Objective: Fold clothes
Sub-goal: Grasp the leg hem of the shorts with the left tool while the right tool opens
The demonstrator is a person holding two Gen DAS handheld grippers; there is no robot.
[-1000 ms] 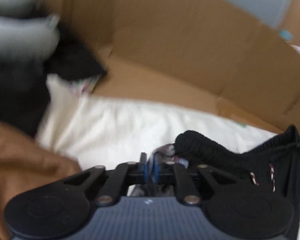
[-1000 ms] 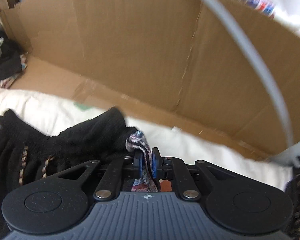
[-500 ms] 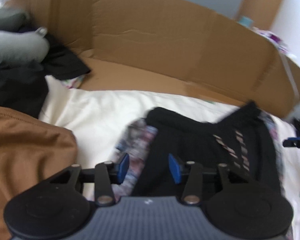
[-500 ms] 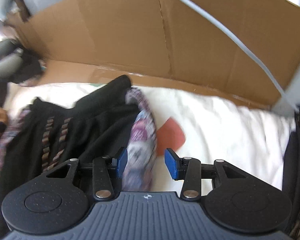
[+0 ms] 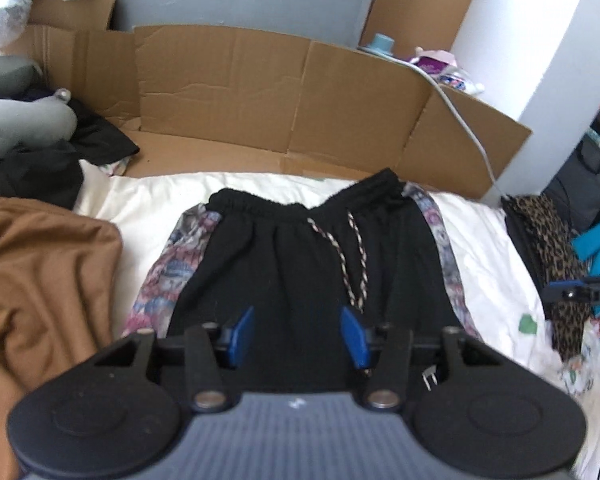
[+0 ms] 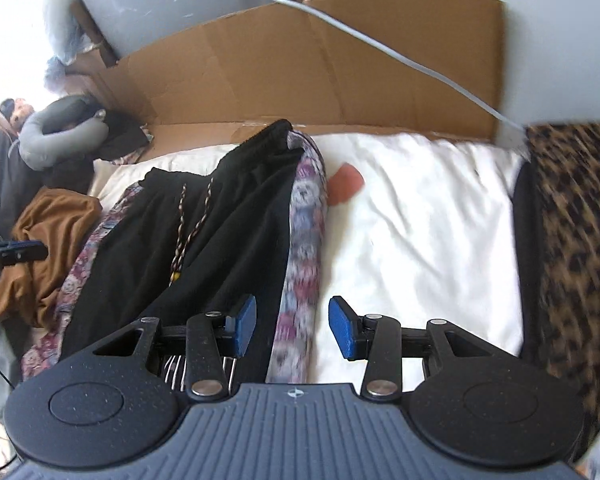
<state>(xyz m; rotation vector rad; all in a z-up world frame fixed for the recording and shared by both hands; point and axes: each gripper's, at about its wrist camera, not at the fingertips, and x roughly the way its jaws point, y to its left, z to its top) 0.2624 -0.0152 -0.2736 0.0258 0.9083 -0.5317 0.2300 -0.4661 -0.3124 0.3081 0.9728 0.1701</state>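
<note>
- Black shorts (image 5: 300, 264) lie flat on the white sheet (image 5: 488, 264), waistband at the far end by the cardboard wall (image 5: 236, 80), legs running back toward the grippers.
- So the long axis runs near-to-far, waistband pointing away, drawstring (image 5: 356, 264) trailing down the middle.
- Left gripper (image 5: 297, 334) hovers over the near, leg end of the shorts, almost dead centre. Jaws spread wide, nothing between them.
- Right gripper (image 6: 292, 327) sits off the shorts' right edge, the patterned side stripe (image 6: 304, 240) running up between its fingers. Jaws also released, gripping nothing.
- In the right view the shorts (image 6: 204, 232) lie ahead and to the left, right waistband corner humped up a little.
- Each gripper is nearer its own side of the garment; the left is better placed over the middle, the right over the side seam.
- My read: laid out and ready, fold not yet made. A lengthwise fold would likely need the right gripper to take that stripe edge and carry it leftward.
- Brown garment (image 5: 40, 280) heaped at left, leopard-print cloth (image 6: 572, 240) at right, both close to the shorts.
</note>
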